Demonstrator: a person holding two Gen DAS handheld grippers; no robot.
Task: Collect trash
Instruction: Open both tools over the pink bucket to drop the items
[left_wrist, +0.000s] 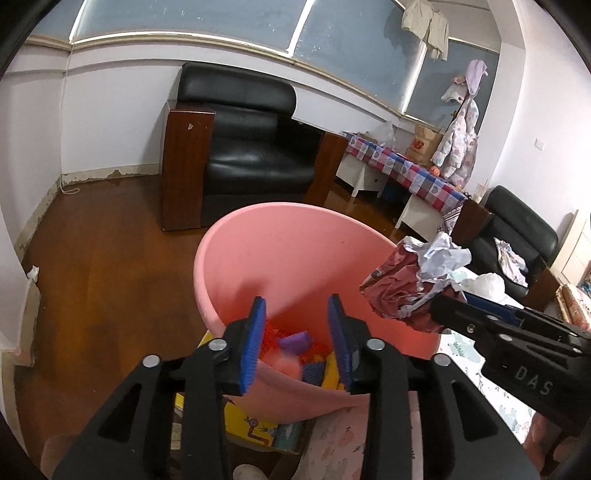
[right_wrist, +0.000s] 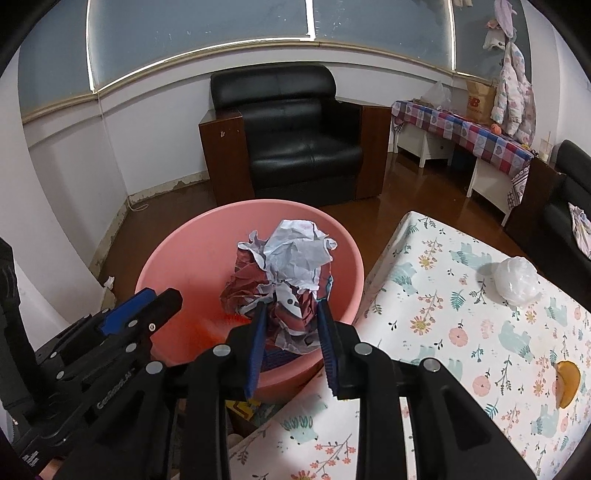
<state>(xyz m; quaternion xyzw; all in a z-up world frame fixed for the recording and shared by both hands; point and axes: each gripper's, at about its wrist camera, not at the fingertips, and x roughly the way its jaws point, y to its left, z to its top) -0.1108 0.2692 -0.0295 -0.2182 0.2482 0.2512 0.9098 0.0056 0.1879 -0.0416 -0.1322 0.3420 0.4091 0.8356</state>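
A pink basin (left_wrist: 258, 211) (right_wrist: 173, 240) stands in front of both grippers, with purple, red and yellow scraps (left_wrist: 293, 341) in its bottom. My left gripper (left_wrist: 297, 308) (right_wrist: 162, 299) hangs over the basin's near rim, open, with nothing between its blue pads. My right gripper (right_wrist: 293, 295) (left_wrist: 441, 308) is shut on a crumpled wad of maroon and white paper (right_wrist: 291, 258) (left_wrist: 406, 284). In the left wrist view the wad is at the basin's right rim; in the right wrist view it is above the basin's inside.
To the right is a table with a floral cloth (right_wrist: 461, 332), bearing a white plastic wad (right_wrist: 517, 282) and an orange peel (right_wrist: 567, 384). The basin rests on a yellow box (left_wrist: 251, 421). A black armchair (left_wrist: 251, 147) stands beyond on the wooden floor.
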